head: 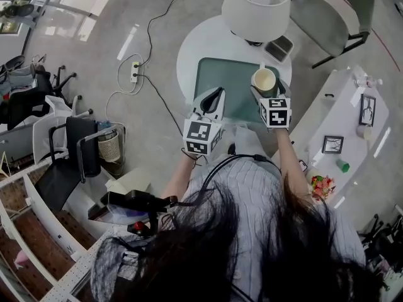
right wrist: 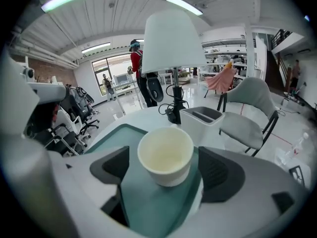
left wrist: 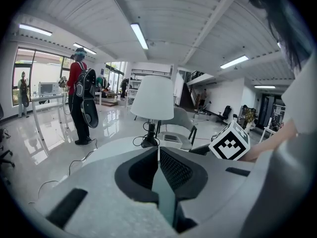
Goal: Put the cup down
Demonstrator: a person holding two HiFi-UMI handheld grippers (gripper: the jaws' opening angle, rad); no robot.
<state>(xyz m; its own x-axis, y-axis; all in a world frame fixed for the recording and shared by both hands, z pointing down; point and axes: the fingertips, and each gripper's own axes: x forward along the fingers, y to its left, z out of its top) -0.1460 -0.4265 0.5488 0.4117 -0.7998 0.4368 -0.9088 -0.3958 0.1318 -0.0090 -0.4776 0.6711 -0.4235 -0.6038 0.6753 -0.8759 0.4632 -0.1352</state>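
A cream cup (head: 264, 80) stands upright between the jaws of my right gripper (head: 267, 95), which is shut on it at the sides. The cup is over the near right part of a green mat (head: 233, 87) on a round white table (head: 195, 49). In the right gripper view the cup (right wrist: 165, 154) is empty, with the right gripper (right wrist: 166, 176) around it and the mat (right wrist: 114, 138) beneath; whether it touches the mat I cannot tell. My left gripper (head: 218, 95) hovers at the mat's left edge. Its jaws are shut on nothing in the left gripper view (left wrist: 158, 155).
A white lamp (head: 256, 8) and a white box (head: 280, 48) stand at the table's far side, just behind the cup. A grey chair (head: 334, 14) is beyond. A white side table (head: 340, 112) with picture frames is at the right. A power strip (head: 134, 72) lies on the floor.
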